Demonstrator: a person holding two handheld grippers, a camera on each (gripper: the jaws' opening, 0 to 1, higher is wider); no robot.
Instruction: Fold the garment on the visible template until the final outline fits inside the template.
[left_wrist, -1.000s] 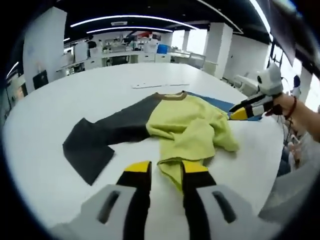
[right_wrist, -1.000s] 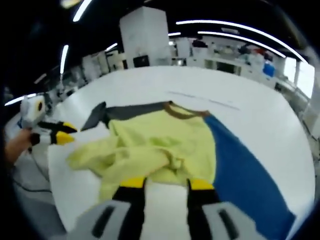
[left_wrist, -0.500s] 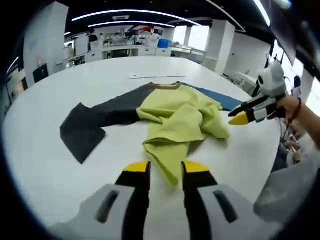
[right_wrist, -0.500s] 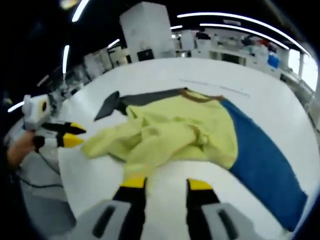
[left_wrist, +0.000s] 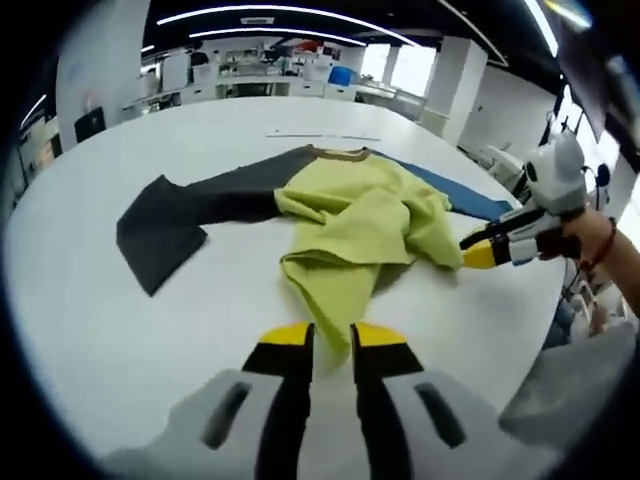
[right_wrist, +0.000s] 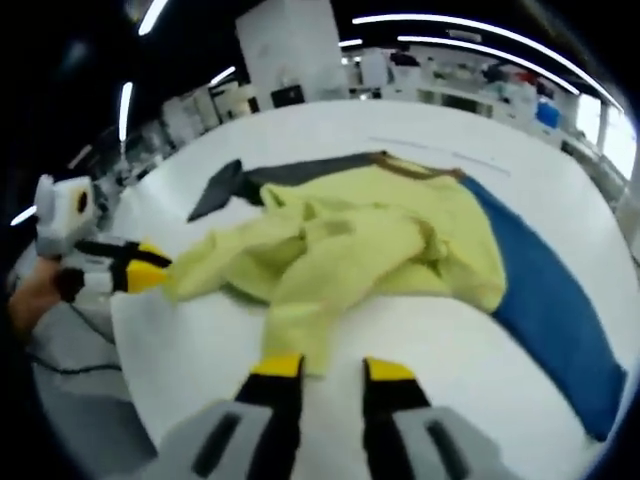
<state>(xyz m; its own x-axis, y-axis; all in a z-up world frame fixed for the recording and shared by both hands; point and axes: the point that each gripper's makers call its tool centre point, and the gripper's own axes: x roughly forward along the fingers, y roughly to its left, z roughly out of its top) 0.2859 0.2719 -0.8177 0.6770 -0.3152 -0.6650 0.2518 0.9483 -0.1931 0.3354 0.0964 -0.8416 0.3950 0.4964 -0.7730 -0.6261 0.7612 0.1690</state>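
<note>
- The shirt (left_wrist: 340, 215) is lying bunched on the white desk (left_wrist: 90, 300), partly over the blue template (right_wrist: 555, 290).
- The left gripper (left_wrist: 330, 340) is closing narrow jaws around a yellow corner; the right gripper (right_wrist: 333, 370) is doing likewise, though I cannot tell if either is gripping.
- Next, probably spreading it flat for folding.

A wide white table (left_wrist: 90, 300) fills the foreground — behind it, a white pillar (right_wrist: 290, 45), workbenches (left_wrist: 250, 85) and long ceiling lights (left_wrist: 270, 12).
</note>
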